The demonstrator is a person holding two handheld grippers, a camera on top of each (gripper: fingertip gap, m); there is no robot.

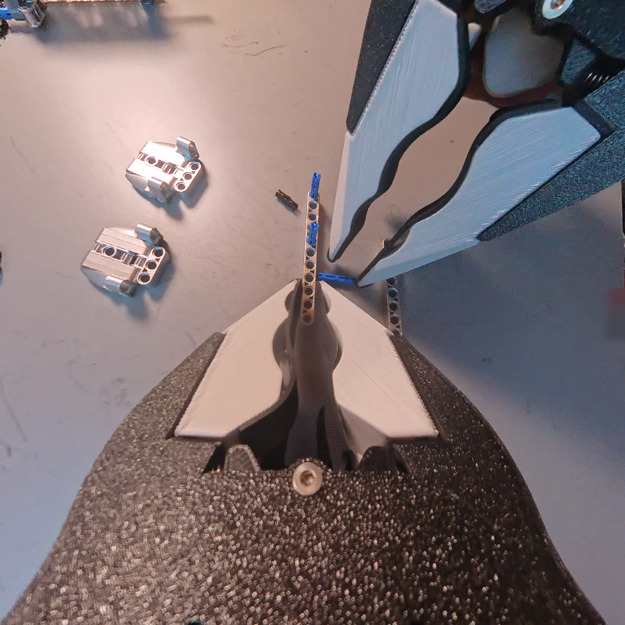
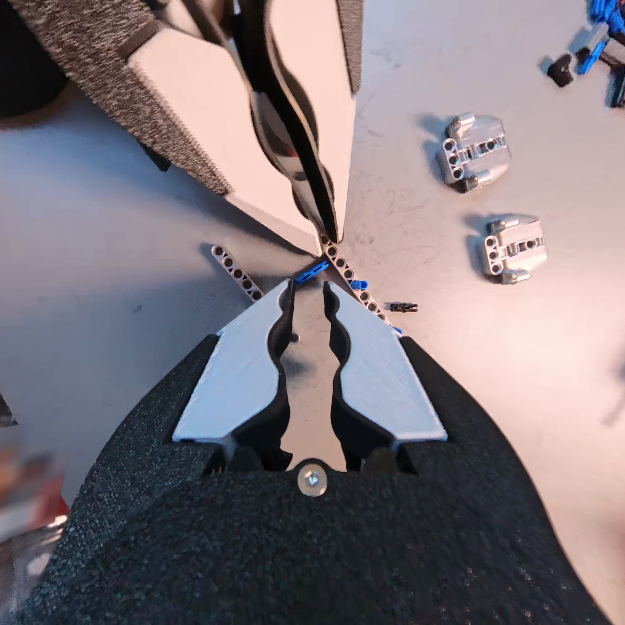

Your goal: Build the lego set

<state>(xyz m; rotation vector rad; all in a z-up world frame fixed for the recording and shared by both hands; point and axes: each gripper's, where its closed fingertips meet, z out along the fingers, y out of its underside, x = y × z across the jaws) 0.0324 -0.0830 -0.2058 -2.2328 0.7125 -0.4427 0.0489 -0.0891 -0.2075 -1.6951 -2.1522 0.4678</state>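
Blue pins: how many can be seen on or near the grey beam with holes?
3: blue pin at the far end of the held beam, one mid-beam, one sideways touching the right gripper.

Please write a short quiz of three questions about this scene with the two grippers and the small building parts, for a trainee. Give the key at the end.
1. True or false: the left gripper is shut on the grey beam with holes.
2. How many blue pins sit in that beam, counting the one at the side? A) one B) three C) five
3. Fill in: the right gripper is ____, with one fingertip touching the side blue pin.

Key:
1. True.
2. B: two point up and one sticks out sideways.
3. Open.

Also in view: a loose black pin, a second grey beam and two silver panel parts on the table.
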